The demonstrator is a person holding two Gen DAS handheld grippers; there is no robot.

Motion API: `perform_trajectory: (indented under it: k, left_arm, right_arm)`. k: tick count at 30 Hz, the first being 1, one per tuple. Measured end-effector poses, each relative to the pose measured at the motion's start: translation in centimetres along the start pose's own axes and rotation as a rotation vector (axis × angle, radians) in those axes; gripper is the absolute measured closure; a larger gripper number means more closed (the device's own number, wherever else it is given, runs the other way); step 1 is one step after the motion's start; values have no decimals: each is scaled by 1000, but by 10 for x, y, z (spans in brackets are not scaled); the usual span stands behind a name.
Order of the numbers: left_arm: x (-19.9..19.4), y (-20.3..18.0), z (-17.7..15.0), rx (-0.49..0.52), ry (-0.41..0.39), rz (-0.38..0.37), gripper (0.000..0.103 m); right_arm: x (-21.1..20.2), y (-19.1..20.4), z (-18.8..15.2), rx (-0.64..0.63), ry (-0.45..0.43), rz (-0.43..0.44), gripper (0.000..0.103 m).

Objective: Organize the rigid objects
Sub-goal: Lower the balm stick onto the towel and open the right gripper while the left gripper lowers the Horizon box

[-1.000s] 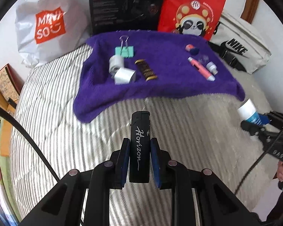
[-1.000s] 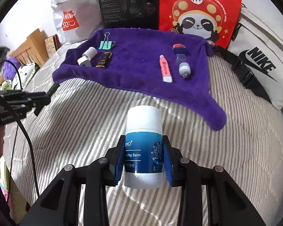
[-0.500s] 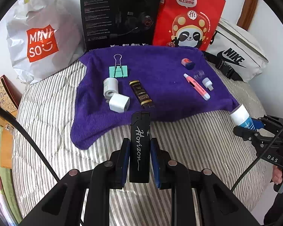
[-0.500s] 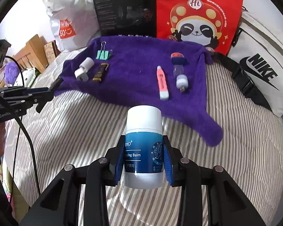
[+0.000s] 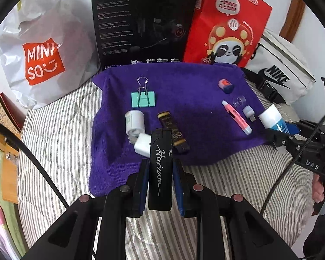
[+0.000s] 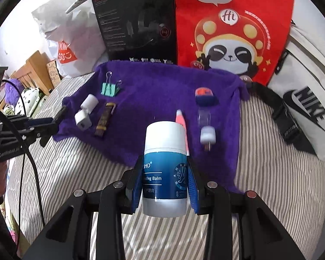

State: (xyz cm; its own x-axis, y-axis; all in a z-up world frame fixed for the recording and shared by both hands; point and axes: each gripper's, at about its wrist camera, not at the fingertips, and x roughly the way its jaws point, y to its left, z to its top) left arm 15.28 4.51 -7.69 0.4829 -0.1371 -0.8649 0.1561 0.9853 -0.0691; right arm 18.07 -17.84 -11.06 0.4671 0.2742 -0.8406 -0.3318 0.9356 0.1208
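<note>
I am viewing the purple towel point(image 5: 184, 82) lying ahead of both tongs. My left gripper point(image 5: 160, 173) is clamping the black lighter point(image 5: 160, 164), long axis pointing toward the towel's near-left group; my right gripper point(image 6: 165, 173) is pinching the balm tube point(image 6: 165, 164) at the towel's near edge.

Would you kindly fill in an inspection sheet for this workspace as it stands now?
Surface: striped bedding with a purple towel spread on it.
Job's things: on the towel, a binder clip, white adapters, pink tube, small USB plug.
Clutter: nothing seen.
Grippers: left gripper shut on the black lighter; right gripper shut on the balm jar.
Cables: black cable trailing by the left gripper.
Surroundings: shopping bags, black box, white bag.
</note>
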Motion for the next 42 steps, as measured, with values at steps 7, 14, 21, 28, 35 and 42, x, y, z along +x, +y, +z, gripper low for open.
perform_trajectory:
  k: [7,14,21,28,35,42]
  left_arm:
    - [12,10,16,-19,12,-2,82]
    - [24,18,24,-43,22,-14,82]
    - [31,20,28,-40,30,-20,82]
    - [37,23,30,-43,38,-23,82]
    - [40,20,33,-37,48,-26,82]
    - [41,16,34,-33,61,-24,82]
  right_arm:
    - [31,1,29,1,30,30,67]
    - [69,7,41,-11,85,39,67]
    - [92,10,37,-19,126,27,67]
    - [96,10,44,-33,115,15,67]
    - [93,13,43,-74,106,0,66]
    - [90,12,40,-51,111,21,58]
